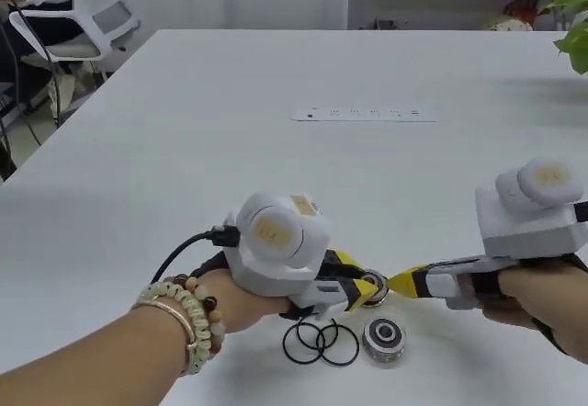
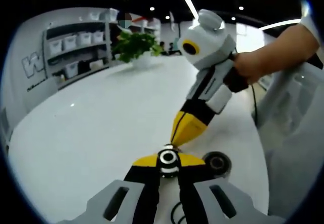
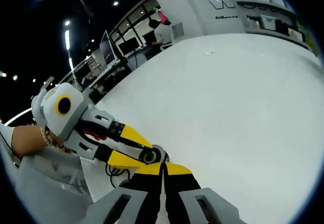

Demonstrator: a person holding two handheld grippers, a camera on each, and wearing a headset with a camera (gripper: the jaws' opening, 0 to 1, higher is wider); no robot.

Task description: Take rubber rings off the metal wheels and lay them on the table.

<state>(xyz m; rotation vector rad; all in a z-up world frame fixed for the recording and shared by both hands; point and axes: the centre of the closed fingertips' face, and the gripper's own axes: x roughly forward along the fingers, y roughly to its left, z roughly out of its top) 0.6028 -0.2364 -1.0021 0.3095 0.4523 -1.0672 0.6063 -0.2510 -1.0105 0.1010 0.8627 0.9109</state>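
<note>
My left gripper (image 1: 361, 289) is shut on a small metal wheel (image 1: 374, 288) held a little above the white table (image 1: 303, 176). In the left gripper view its jaws (image 2: 168, 167) clamp the wheel (image 2: 168, 157) from both sides. My right gripper (image 1: 395, 285) comes in from the right, its tips pinched together at the wheel's rim, where the black rubber ring sits. The right gripper view shows these shut jaws (image 3: 163, 166) touching the wheel (image 3: 151, 154). Loose black rubber rings (image 1: 320, 342) lie overlapping on the table below, beside a second wheel (image 1: 383, 340).
A white socket strip (image 1: 363, 114) lies mid-table, far from the work. A black cable (image 1: 179, 257) trails from the left gripper. An office chair (image 1: 87, 11) stands at the far left corner and a green plant (image 1: 574, 29) at the right edge.
</note>
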